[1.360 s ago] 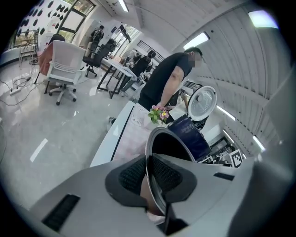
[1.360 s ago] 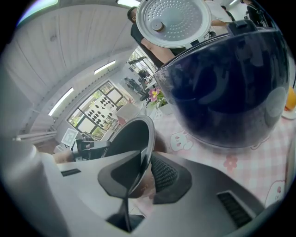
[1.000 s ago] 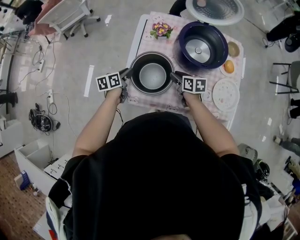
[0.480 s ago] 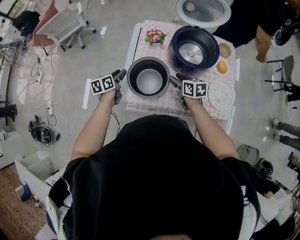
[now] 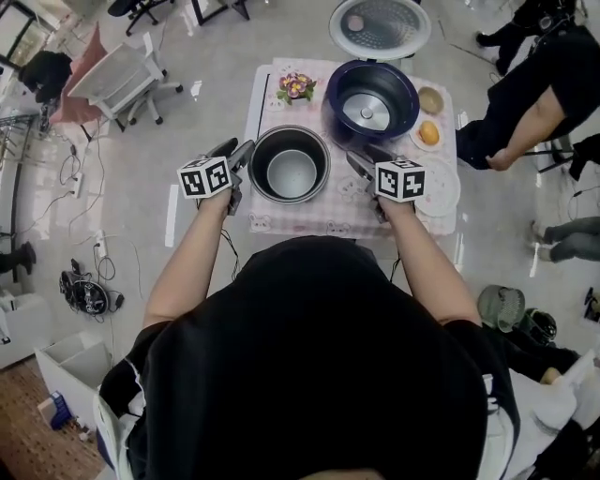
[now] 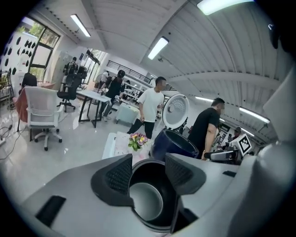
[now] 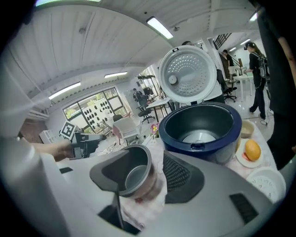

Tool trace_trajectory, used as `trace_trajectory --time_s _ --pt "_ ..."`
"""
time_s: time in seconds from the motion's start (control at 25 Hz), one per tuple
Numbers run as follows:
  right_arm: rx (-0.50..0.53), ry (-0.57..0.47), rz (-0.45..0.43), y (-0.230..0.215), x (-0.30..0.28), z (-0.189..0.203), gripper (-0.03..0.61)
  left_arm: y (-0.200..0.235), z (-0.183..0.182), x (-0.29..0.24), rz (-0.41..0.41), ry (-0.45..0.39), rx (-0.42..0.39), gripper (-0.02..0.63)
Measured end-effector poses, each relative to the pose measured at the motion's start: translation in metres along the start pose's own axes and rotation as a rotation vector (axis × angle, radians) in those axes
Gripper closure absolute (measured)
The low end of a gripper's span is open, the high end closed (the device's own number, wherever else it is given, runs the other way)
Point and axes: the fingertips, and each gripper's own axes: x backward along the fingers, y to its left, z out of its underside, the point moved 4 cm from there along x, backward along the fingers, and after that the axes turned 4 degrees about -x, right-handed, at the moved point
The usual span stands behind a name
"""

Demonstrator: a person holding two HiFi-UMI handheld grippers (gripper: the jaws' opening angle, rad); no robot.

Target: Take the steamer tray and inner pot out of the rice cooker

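Inner pot (image 5: 290,164) stands upright on the checked tablecloth (image 5: 300,221), outside the cooker. Left gripper (image 5: 236,151) sits just beside the pot's left rim, jaws apart, clamping nothing. Right gripper (image 5: 361,157) is near the pot's right side, jaws likewise apart, empty. Rice cooker (image 5: 405,87) stands behind, lid (image 5: 380,26) raised.

I count two grippers of my own — the left gripper (image 5: 242,148) and the right gripper (image 5: 359,155) — with one marker cube on each. On the one table (image 5: 281,223) there are one inner pot (image 5: 291,173), one rice cooker (image 5: 371,98) and one bunch of flowers (image 5: 296,86). There are three dishes: one large plate (image 5: 448,183), one small dish (image 5: 417,142) bearing one orange fruit (image 5: 428,133), and one small bowl (image 5: 431,97).
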Motion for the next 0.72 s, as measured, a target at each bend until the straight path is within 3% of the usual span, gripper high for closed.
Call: trace_trajectory --time_s 0.72 --pt "0.044 -0.205 0.155 -0.033 0.106 -0.053 0.311 -0.089 -0.073 -0.019 0.167 -0.077 -0.215 0.359"
